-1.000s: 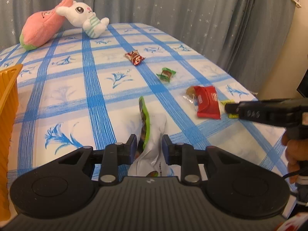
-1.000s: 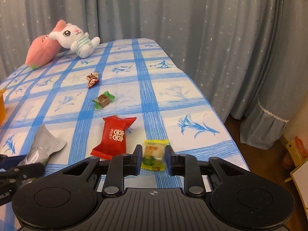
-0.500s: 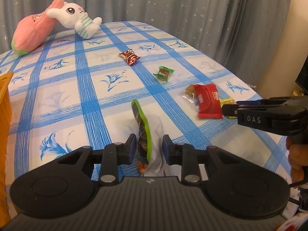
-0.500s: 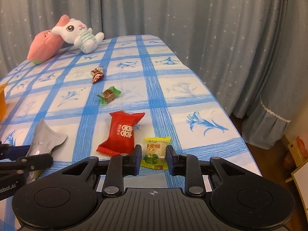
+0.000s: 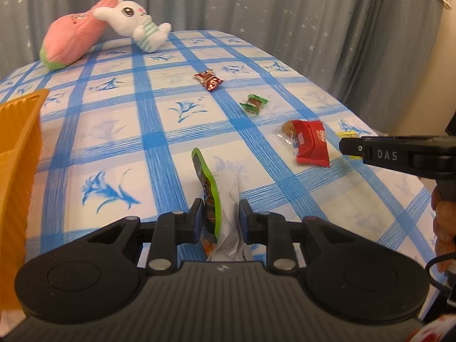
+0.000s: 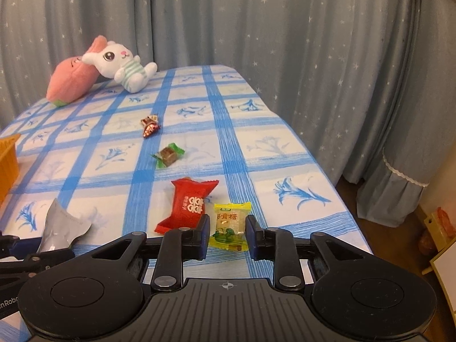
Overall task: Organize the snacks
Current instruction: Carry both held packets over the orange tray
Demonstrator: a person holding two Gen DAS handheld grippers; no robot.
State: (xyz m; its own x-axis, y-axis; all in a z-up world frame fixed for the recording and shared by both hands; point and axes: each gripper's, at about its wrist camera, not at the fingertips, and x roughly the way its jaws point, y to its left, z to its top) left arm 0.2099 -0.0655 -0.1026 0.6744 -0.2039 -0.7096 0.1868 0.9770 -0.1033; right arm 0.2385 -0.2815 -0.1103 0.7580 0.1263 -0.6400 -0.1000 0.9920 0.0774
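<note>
Gripping green-edged pouch (image 5: 212, 199): left gripper (image 5: 221, 213) | right gripper (image 6: 227, 230) fingers apart, straddling yellow candy (image 6: 230, 225) | orange basket (image 5: 20, 148) contents hidden

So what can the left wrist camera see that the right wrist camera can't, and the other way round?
Only the left wrist view shows the printed, green-edged face of the silver snack pouch between the left tongs, and the hand holding the right tongs.

Only the right wrist view shows the floor past the table's edge and the full front of the yellow candy packet framed by the right tongs.

Both show the white plush rabbit, the red snack packet, the green-wrapped candy and the orange plastic basket.
</note>
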